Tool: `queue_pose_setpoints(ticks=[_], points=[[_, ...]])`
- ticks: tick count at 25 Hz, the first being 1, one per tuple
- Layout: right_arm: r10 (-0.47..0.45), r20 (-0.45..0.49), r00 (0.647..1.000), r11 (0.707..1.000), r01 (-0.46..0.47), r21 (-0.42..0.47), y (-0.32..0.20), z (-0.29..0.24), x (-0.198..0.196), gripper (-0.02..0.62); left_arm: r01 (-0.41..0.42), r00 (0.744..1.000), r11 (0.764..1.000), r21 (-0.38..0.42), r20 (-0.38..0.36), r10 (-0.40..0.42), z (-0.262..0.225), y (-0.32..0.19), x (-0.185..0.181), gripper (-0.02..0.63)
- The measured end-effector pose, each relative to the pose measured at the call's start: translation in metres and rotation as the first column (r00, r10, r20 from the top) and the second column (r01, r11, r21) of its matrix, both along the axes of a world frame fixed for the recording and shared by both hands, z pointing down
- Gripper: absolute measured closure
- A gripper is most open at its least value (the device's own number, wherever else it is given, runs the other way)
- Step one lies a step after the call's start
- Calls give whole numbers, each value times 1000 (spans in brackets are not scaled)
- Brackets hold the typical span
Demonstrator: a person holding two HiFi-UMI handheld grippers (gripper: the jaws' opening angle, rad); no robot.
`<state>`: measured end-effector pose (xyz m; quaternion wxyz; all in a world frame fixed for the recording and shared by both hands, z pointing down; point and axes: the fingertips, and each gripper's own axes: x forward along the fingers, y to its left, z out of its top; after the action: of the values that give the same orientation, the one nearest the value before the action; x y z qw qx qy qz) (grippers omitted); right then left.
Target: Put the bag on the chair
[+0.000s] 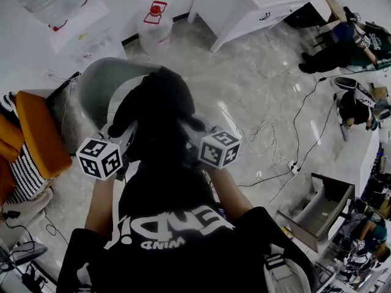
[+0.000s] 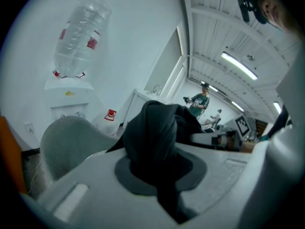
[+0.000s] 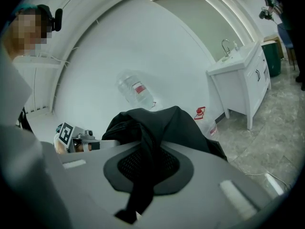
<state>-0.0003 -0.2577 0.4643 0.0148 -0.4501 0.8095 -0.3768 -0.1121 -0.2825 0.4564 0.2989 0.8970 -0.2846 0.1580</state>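
Note:
A black fabric bag (image 1: 156,112) hangs between my two grippers, above the seat of a grey shell chair (image 1: 101,87). My left gripper (image 1: 125,145) is shut on a fold of the bag (image 2: 157,142), and the chair back (image 2: 69,142) shows just behind it at lower left. My right gripper (image 1: 198,145) is shut on another fold of the bag (image 3: 152,132), with dark cloth trailing down between its jaws. In the right gripper view the left gripper's marker cube (image 3: 66,132) sits at left behind the bag. The jaw tips of both grippers are hidden under the cloth.
A water dispenser (image 1: 73,23) with a large bottle stands against the wall behind the chair, a loose water jug (image 1: 156,23) next to it. A white sink cabinet (image 1: 250,5) is at upper right. Cables (image 1: 269,139) trail across the marble floor. An orange and striped seat (image 1: 30,139) is at left.

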Motion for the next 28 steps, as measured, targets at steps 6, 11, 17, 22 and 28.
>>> queue_pose_setpoints(ticks=[6, 11, 17, 22, 28], points=[[-11, 4, 1000, 999, 11, -40, -37, 20, 5, 580, 17, 1000, 999, -28, 17, -16, 18, -35, 5, 571], [-23, -9, 1000, 997, 23, -71, -61, 43, 8, 580, 21, 999, 998, -64, 32, -19, 42, -59, 9, 571], [-37, -27, 999, 994, 34, -107, -89, 76, 5, 580, 40, 999, 994, -104, 38, -36, 74, -87, 7, 571], [-21, -23, 1000, 991, 18, -133, -109, 100, 5, 580, 37, 999, 992, -124, 42, -32, 97, -106, 8, 571], [-8, -25, 1000, 987, 4, -163, -124, 123, 8, 580, 23, 998, 990, -142, 54, -16, 120, -125, 11, 569]])
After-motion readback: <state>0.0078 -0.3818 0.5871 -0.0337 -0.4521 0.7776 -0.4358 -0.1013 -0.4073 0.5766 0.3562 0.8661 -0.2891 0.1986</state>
